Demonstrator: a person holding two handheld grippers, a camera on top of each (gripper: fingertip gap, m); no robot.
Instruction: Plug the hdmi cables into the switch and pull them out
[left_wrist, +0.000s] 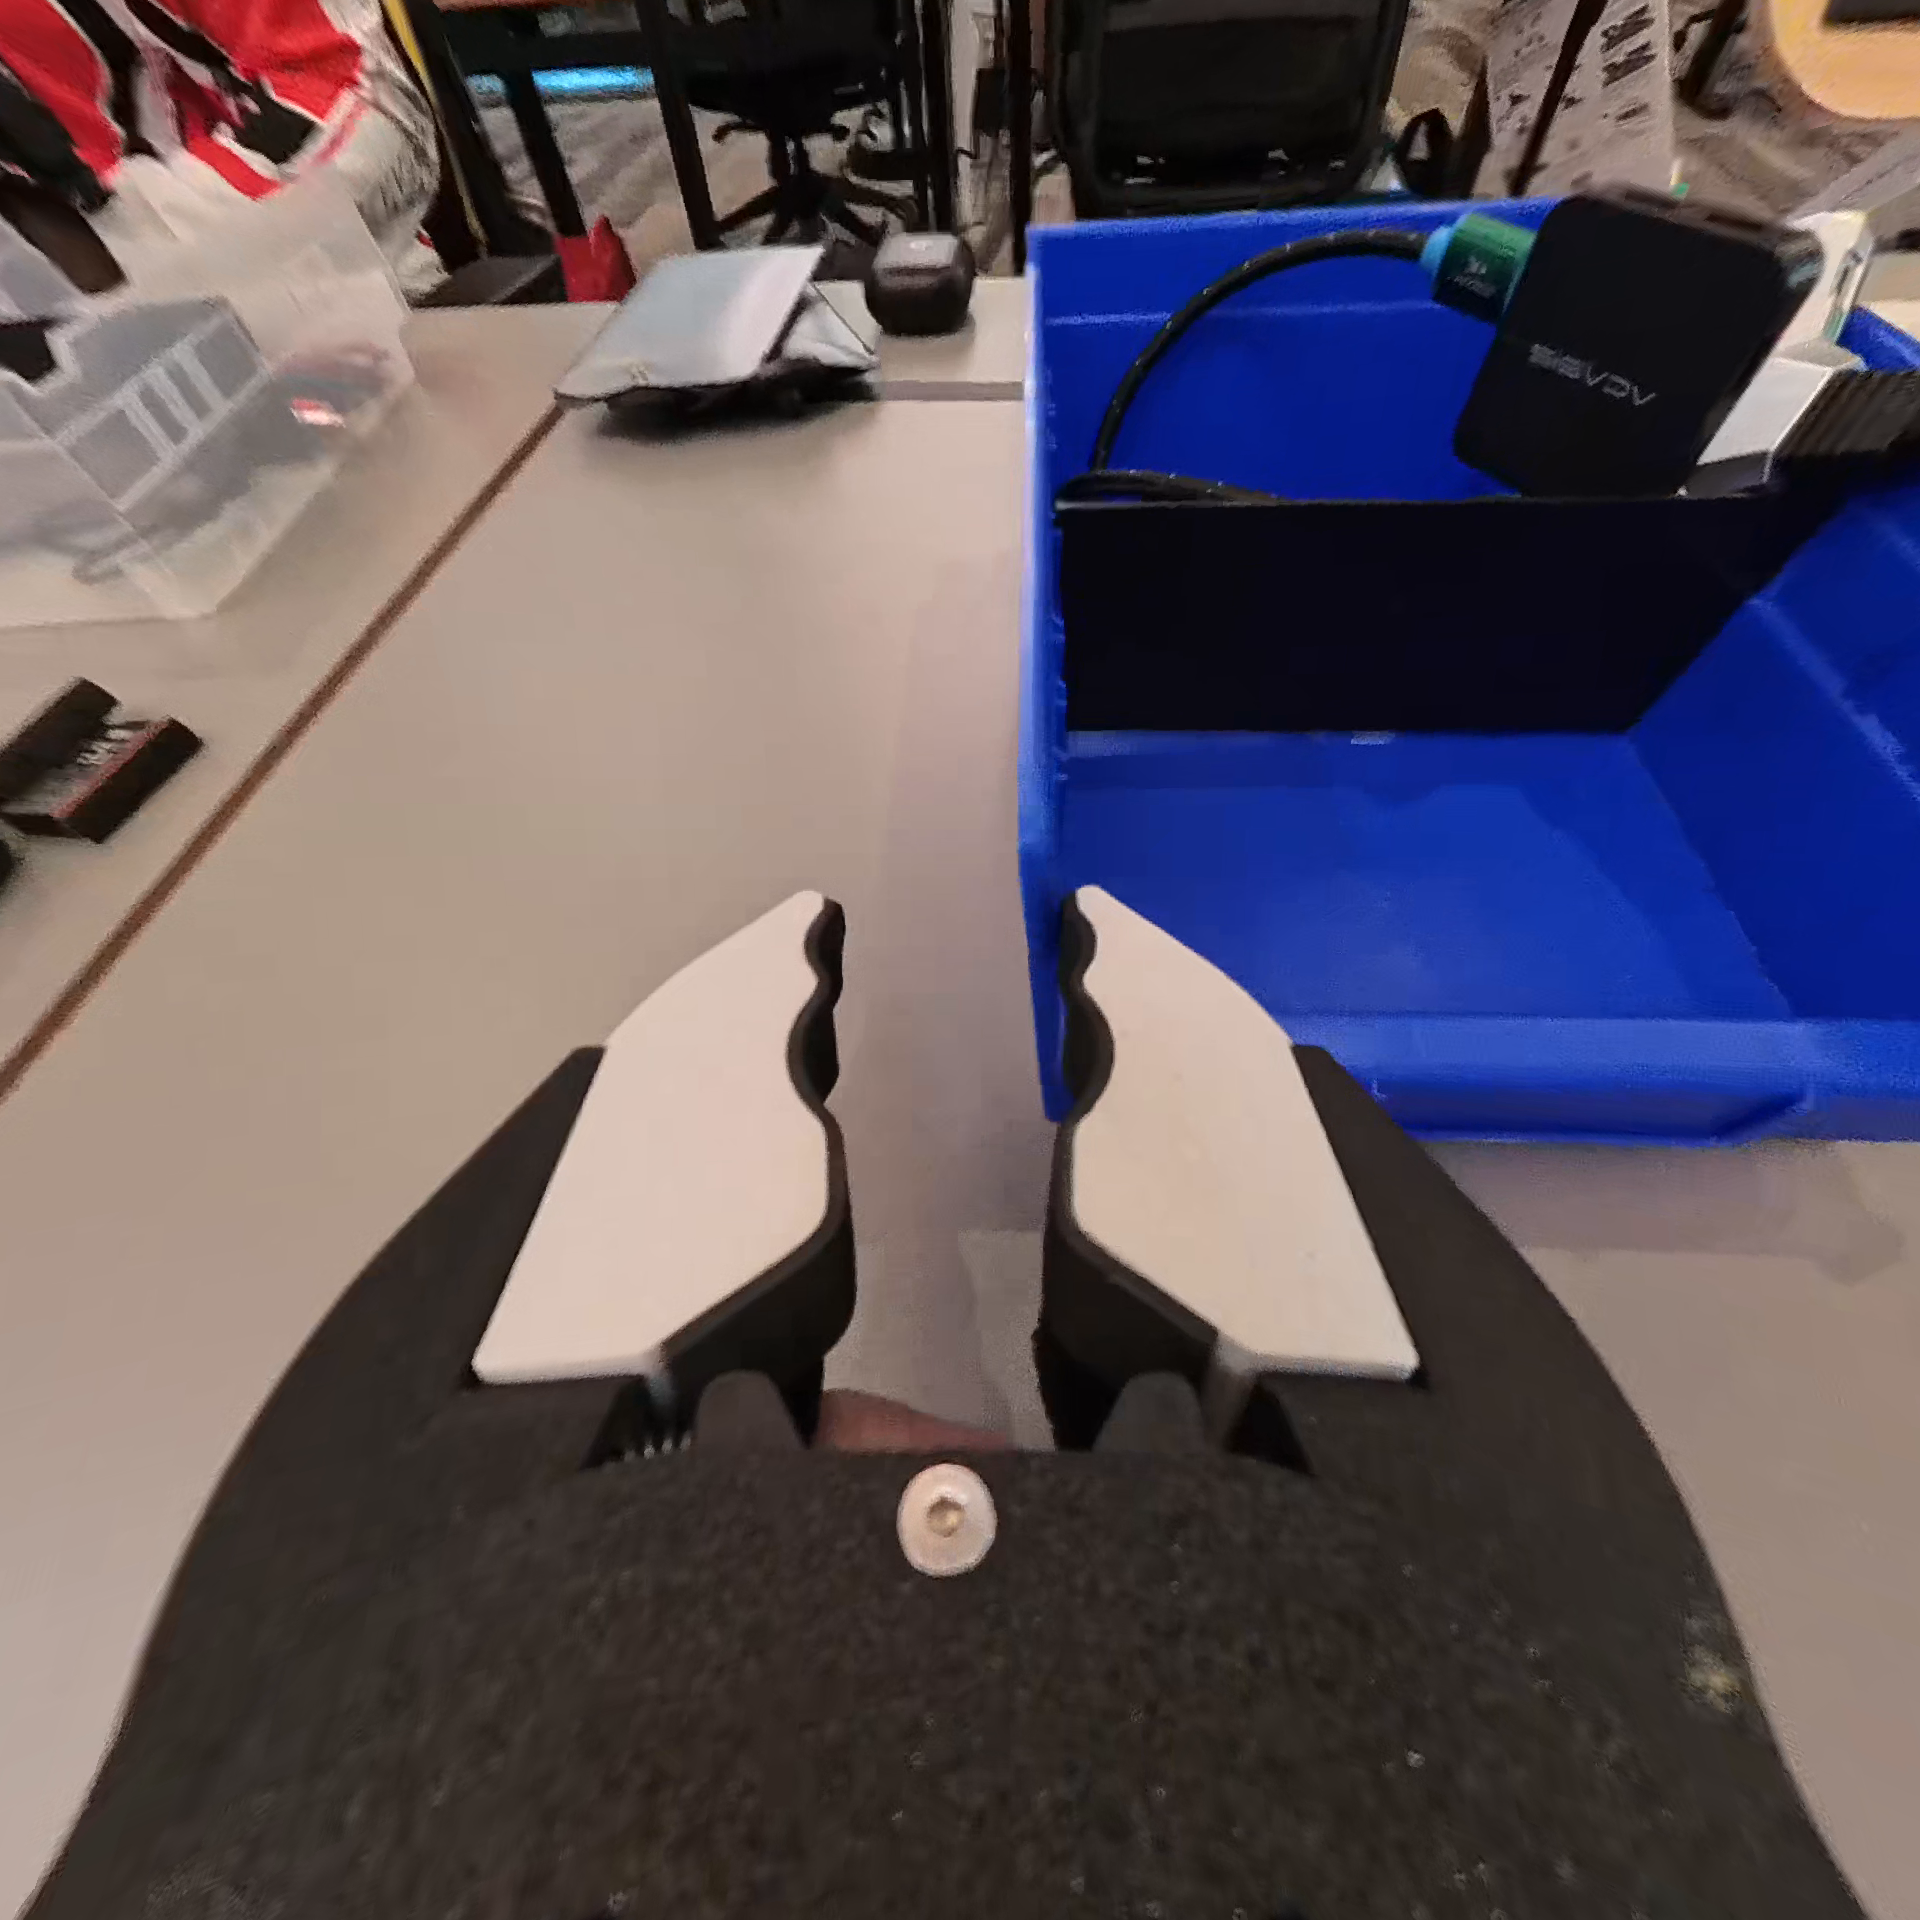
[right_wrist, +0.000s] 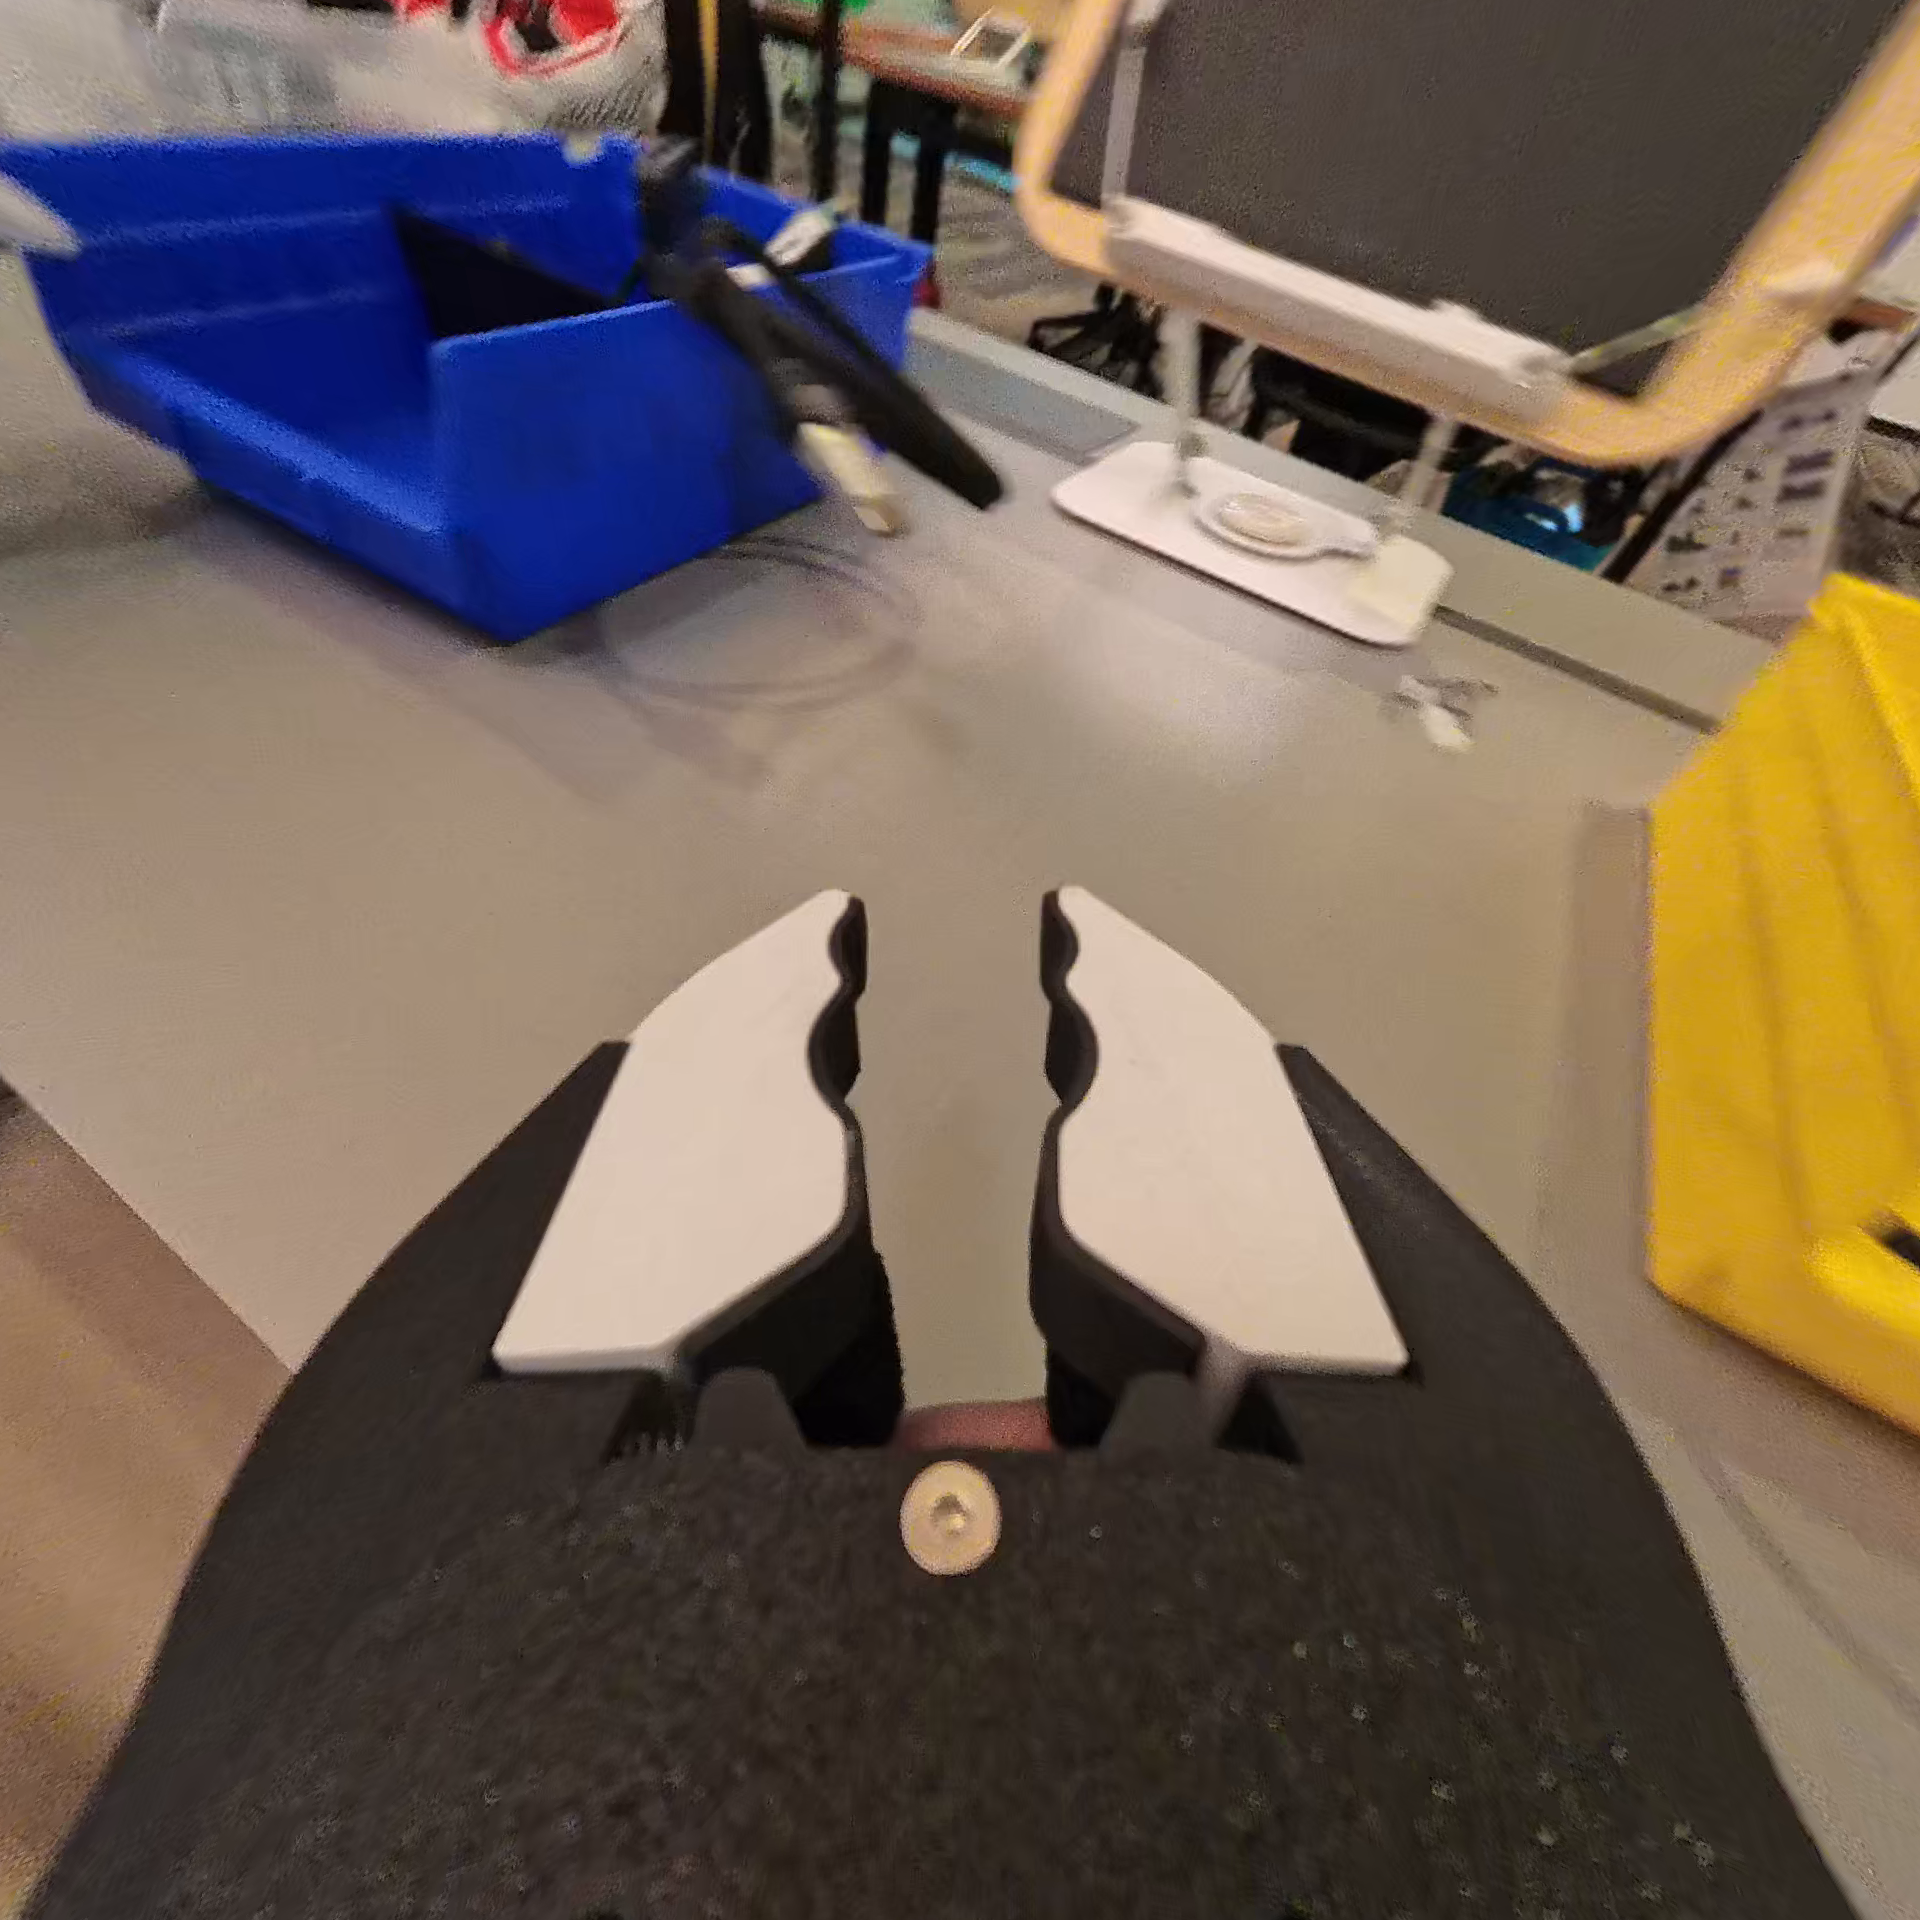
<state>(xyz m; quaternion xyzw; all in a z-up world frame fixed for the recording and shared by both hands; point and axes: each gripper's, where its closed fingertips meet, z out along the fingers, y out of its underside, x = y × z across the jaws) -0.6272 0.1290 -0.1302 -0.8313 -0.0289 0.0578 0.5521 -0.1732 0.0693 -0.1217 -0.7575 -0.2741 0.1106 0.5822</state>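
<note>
Seemingly, in the left wrist view, the left gripper (left_wrist: 951, 914) is hanging above the grey table (left_wrist: 644, 727) with its fingers spread and nothing between them; it is sitting just beside the near corner of the blue bin (left_wrist: 1455, 935); the black switch (left_wrist: 1621, 343) is leaning tilted in the bin's far compartment, behind a dark divider (left_wrist: 1351, 613), with one hdmi cable (left_wrist: 1174, 343) plugged into it by a green connector (left_wrist: 1475, 260); something pale is touching the switch from the right, though whether it is gripping I cannot tell.

Over in the right wrist view, the right gripper (right_wrist: 951, 914) is likewise holding its fingers parted and empty over bare table; the blue bin is lying well apart, up to the left; loose cables (right_wrist: 831, 374) are spilling over its edge, one metal plug (right_wrist: 852, 468) pointing down at the table; a yellow bin (right_wrist: 1787, 987) is standing to the right.

Judging from this, the step in hand is reaching for the parts; next, one gripper should be steadying the switch while the other is pinching a plug squarely.
</note>
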